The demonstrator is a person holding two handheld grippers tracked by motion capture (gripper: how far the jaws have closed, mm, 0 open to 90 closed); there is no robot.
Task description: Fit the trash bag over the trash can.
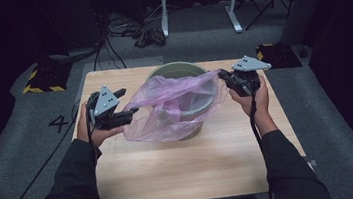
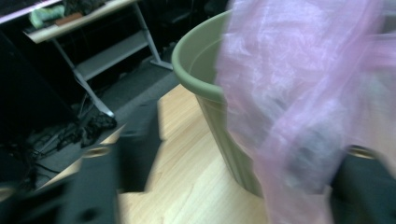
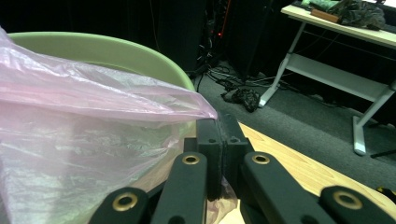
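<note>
Over the green bin [image 1: 181,71], pink bag [image 1: 173,107] edge pinched in right gripper [image 1: 227,79] jaws, left gripper [image 1: 127,105] jaws apart beside bag

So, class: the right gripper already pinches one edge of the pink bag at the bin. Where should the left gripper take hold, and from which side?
Probably the bag's loose left edge, where the film hangs outside the green bin's rim. Come in level from the left, fingers either side of the thin film. The right gripper pulls the opposite edge taut, so a grip there should spread the mouth. The left gripper sits open beside that edge.
</note>
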